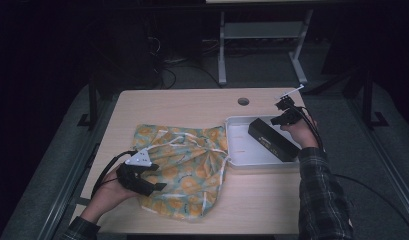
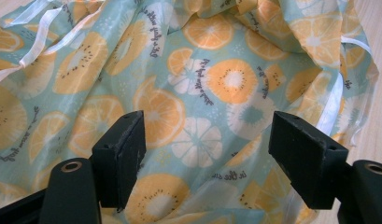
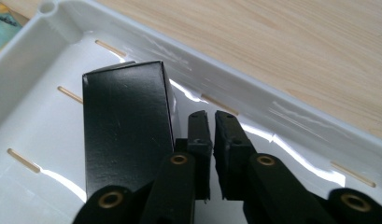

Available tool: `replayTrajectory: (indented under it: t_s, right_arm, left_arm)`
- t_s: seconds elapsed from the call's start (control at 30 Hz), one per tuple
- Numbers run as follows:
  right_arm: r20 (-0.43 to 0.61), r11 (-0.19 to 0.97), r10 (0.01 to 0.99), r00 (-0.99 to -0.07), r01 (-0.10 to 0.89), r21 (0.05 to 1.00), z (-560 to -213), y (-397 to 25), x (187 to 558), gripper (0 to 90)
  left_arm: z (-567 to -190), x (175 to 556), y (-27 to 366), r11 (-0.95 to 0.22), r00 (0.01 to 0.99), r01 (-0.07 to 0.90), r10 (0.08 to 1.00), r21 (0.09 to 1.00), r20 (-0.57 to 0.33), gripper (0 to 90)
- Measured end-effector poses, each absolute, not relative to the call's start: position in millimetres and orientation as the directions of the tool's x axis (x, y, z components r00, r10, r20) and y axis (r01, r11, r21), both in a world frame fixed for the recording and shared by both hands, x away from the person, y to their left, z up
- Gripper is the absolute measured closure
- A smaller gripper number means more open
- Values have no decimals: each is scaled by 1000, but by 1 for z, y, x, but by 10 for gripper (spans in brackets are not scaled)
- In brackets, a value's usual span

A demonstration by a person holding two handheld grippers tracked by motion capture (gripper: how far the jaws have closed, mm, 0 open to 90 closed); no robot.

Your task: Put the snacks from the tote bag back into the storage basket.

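A thin cloth (image 1: 184,167) printed with orange and kiwi slices on pale blue lies crumpled on the table's left half. My left gripper (image 1: 156,179) hovers over its near left part, open, and in the left gripper view the cloth (image 2: 198,93) spreads under the wide-apart left gripper (image 2: 207,135). A long black box (image 1: 273,139) lies slantwise in a white tray (image 1: 238,121). My right gripper (image 1: 277,120) sits at the box's far end. In the right gripper view the right gripper (image 3: 212,119) is shut on nothing, just beside the black box (image 3: 125,130), over the white tray (image 3: 272,100).
The wooden table (image 1: 192,102) has a round cable hole (image 1: 243,101) near its far edge. White ribbon ties (image 2: 39,23) trail from the cloth's edges. Behind the table stand a grey metal frame (image 1: 222,55) and cables on the dark floor.
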State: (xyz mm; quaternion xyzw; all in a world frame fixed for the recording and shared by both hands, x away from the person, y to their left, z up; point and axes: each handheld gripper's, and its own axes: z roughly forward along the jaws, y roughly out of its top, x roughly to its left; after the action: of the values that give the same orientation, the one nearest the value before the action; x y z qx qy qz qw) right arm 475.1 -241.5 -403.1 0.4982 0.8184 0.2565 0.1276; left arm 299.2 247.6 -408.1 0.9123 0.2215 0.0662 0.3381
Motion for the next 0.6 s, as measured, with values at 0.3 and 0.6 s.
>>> replayTrajectory:
  t_s: [0.3,0.6]
  right_arm:
    - [61,406,858,-510,747,527,-407,-236,474,895]
    - [72,439,833,-549,733,520,-404,-231,469,895]
  left_arm:
    - [-408,299,247,-671,892,362,451,647,-32,271]
    - [-409,300,247,-678,894,360,446,641,-31,271]
